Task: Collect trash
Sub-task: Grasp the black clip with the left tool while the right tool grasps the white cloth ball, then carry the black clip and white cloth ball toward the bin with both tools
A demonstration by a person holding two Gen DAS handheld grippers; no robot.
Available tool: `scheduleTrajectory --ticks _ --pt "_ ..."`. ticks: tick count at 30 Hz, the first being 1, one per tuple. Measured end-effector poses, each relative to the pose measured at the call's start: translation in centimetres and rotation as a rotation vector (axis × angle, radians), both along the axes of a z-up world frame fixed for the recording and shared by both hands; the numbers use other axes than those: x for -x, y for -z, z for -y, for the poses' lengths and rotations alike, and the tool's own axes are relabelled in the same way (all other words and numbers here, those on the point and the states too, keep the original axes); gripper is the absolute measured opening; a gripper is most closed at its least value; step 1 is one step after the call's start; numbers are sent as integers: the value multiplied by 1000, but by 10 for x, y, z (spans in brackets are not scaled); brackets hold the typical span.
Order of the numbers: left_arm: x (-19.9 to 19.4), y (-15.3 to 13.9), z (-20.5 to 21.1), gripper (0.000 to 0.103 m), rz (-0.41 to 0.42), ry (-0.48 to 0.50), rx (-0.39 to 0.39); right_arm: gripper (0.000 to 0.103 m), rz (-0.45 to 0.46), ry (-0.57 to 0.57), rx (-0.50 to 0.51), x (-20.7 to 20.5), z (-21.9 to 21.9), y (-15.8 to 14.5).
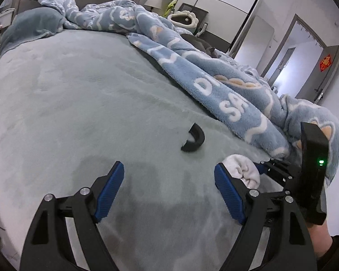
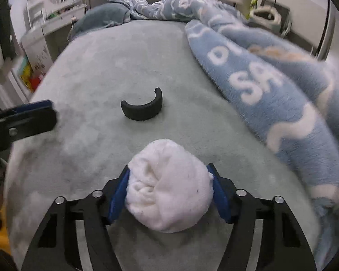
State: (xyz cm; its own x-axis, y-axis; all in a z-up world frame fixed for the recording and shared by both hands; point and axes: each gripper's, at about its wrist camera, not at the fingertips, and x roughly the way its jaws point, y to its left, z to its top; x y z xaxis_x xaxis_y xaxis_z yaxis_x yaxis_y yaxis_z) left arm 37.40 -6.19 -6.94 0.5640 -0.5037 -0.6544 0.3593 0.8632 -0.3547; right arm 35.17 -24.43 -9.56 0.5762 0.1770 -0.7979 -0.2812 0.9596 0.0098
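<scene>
My right gripper [image 2: 169,183] is shut on a white rolled-up cloth ball [image 2: 169,187] and holds it over the near part of the bed. The ball also shows in the left wrist view [image 1: 244,169], just right of my left gripper's right finger. A black curved plastic piece [image 2: 142,108] lies on the grey-green bed sheet [image 2: 101,72] ahead of the ball; in the left wrist view it [image 1: 193,141] lies ahead and slightly right. My left gripper [image 1: 169,178] is open and empty above the sheet; one of its fingers [image 2: 22,117] shows at the left edge of the right wrist view.
A crumpled blue fleece blanket [image 1: 214,79] with white letters covers the right side of the bed. A blue-grey pillow [image 1: 31,24] lies by the headboard. A bedside shelf unit [image 2: 40,43] stands left of the bed. A wardrobe [image 1: 226,4] and open door [image 1: 305,63] are far right.
</scene>
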Motion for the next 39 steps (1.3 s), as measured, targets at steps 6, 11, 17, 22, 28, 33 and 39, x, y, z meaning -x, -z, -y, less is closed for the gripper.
scheduleTrajectory --ticks 6,11,17,22,28,33,39 --pt "-20 7 22 84 -14 30 8 60 70 29 -56 -6 22 -25" --pt "-29 12 45 81 -7 53 -10 60 71 55 -68 -14 41 -26" --pt "-39 19 71 72 23 69 -88 60 30 71 -176 -20 66 -20" --pt "-47 23 82 62 31 75 -98 60 28 80 -192 -21 77 -22" --pt "-52 28 85 51 23 63 -105 60 19 75 -199 -19 85 -20" --pt "-54 28 83 34 16 37 -122 60 13 64 -196 -15 83 -21" --pt "-44 19 85 31 37 53 -121 60 21 56 -178 -6 81 -27"
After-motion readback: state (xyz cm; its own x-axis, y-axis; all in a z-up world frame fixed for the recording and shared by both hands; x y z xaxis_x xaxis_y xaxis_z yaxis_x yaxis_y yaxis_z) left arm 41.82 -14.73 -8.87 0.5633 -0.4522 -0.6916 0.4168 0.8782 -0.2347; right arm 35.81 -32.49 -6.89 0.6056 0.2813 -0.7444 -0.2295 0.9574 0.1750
